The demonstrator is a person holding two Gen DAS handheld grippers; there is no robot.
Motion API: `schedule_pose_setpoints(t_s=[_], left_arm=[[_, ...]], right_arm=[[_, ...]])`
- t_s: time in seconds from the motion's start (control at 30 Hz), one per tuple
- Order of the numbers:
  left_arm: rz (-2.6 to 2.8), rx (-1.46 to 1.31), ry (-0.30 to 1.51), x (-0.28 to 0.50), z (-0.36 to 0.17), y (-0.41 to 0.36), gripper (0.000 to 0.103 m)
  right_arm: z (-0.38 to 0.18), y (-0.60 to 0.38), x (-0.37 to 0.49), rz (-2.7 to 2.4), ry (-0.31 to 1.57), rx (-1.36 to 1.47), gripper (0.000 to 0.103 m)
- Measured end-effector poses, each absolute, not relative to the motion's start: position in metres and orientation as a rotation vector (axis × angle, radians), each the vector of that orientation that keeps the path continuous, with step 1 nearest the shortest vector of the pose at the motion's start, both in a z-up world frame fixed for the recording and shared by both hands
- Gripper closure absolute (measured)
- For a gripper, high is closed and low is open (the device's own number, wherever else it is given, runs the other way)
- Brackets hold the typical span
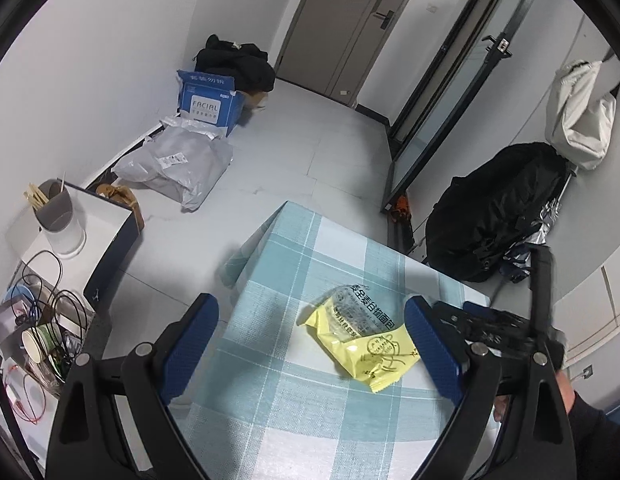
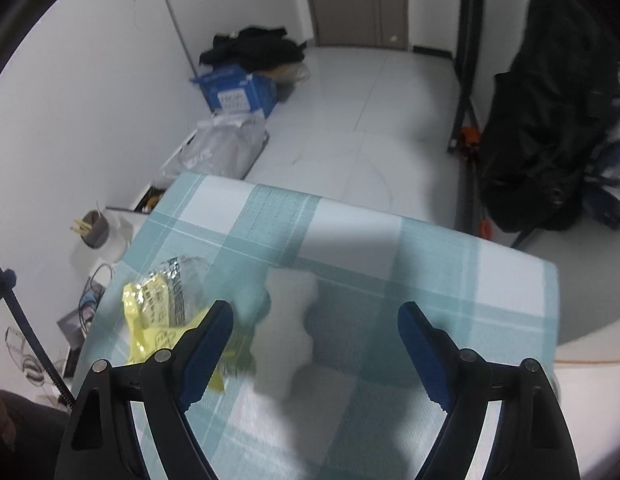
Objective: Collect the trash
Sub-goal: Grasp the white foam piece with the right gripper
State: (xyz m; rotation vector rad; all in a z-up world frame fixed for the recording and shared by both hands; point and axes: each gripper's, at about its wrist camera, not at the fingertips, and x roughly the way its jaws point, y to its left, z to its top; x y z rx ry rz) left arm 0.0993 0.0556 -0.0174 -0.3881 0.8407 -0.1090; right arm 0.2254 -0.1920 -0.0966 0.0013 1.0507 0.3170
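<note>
A crumpled yellow and clear snack wrapper (image 1: 360,340) lies on the blue-checked tablecloth (image 1: 278,408). My left gripper (image 1: 310,312) hangs open above it, the wrapper lying between the blue pads nearer the right one. In the right wrist view the wrapper (image 2: 158,316) is at the left, partly behind the left finger. A crumpled white tissue (image 2: 286,336) lies on the tablecloth (image 2: 490,300). My right gripper (image 2: 316,314) stands wide open over the tissue, with nothing pressed between its pads. The right gripper's black frame (image 1: 506,328) shows at the right of the left wrist view.
A grey cup with sticks (image 1: 56,216) stands on a white box left of the table. Cables and a paper cup (image 1: 36,344) crowd a low shelf. A blue carton (image 1: 208,96), a grey parcel bag (image 1: 178,164) and a black backpack (image 1: 498,212) sit on the floor.
</note>
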Motion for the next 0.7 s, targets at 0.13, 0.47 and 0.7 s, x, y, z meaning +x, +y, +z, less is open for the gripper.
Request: schedule_pose_setpoints(t_s=[0.13, 0.47, 0.7], left_arm=[[-0.109, -0.393, 0.854, 0.100, -0.019, 0.060, 0.011], [-0.101, -0.417, 0.856, 0.101, -0.019, 0.073, 0.011], [-0.107, -0.415, 0.854, 0.099, -0.018, 0.073, 0.011]], right_arm=[[-0.114, -0.186, 0.251, 0.339, 1.161, 0.068, 0.023], [-0.131, -0.166, 0.267, 0.302, 1.253, -0.009, 0.056], [-0.128, -0.153, 0.260, 0.317, 1.265, -0.128, 0.069]])
